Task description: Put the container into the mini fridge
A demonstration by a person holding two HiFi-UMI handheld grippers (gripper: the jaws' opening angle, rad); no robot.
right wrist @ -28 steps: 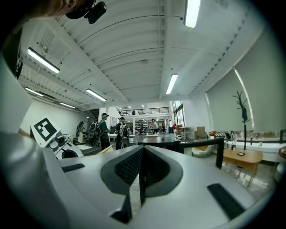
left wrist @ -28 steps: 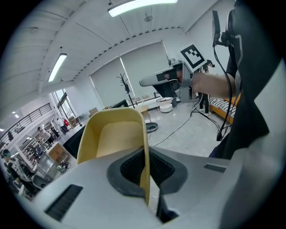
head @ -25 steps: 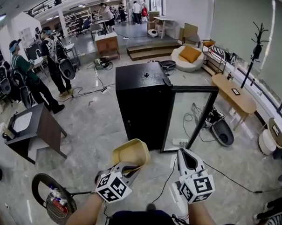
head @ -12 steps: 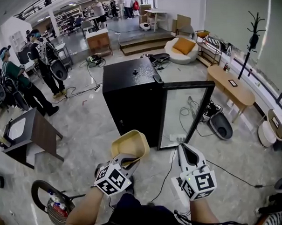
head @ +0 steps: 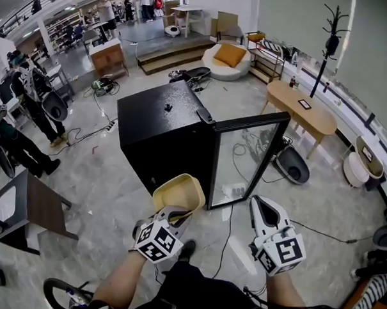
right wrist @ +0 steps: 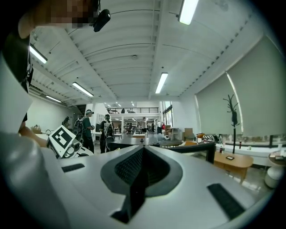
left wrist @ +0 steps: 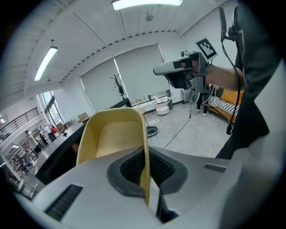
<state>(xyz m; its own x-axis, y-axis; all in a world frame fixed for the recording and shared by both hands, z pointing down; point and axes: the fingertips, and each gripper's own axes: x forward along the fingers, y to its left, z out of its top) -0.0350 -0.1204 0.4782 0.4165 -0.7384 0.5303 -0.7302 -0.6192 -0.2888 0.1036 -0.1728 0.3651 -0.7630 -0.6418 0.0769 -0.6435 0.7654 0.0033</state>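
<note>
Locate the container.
Head view, lower centre: the container is held in the left gripper by the near corner of the mini fridge, left of its open door.

Left gripper (head: 178, 215) clamped, right gripper (head: 258, 205) closed

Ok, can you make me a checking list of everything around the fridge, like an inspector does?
Surface: pale marble-look floor.
Job's things: yellow container, empty, held up in front of the black mini fridge; its glass door stands open.
Clutter: dark low table at left; wooden table and coat stand at right.
Grippers: left gripper jaws shut on the container's rim; right gripper jaws shut, empty.
Cables: black cable on the floor at right.
Surroundings: people standing at left; armchair behind the fridge.
</note>
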